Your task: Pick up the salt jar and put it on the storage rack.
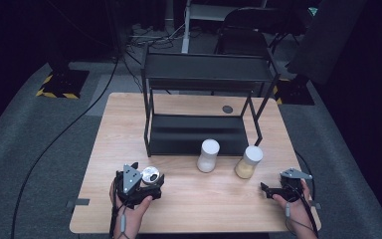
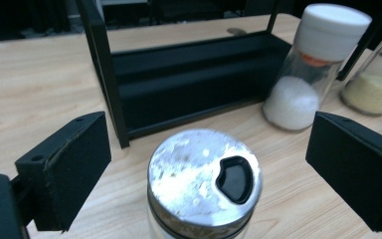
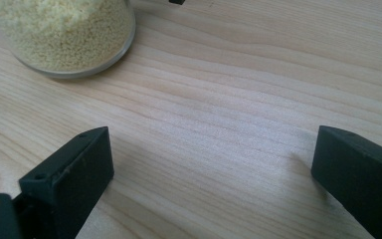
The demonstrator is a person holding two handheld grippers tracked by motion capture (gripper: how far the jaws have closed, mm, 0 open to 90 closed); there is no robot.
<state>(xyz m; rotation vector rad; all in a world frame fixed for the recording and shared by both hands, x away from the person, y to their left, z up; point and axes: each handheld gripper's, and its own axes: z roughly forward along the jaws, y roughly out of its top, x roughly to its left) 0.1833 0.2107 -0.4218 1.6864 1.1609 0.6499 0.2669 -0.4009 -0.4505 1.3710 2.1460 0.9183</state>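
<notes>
Shaker point(image 2: 204, 184) stands between our left gripper's point(image 2: 204, 169) wide-open jaws, unheld; closing off-centre on its metal lid could tip it.

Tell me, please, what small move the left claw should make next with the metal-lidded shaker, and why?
Probably close the left claw on the metal-lidded shaker. In the left gripper view the shaker stands upright between the two open jaws, with a gap on each side, so nothing grips it yet. Closing gently there seems the natural step before lifting it toward the black rack behind it.
</notes>
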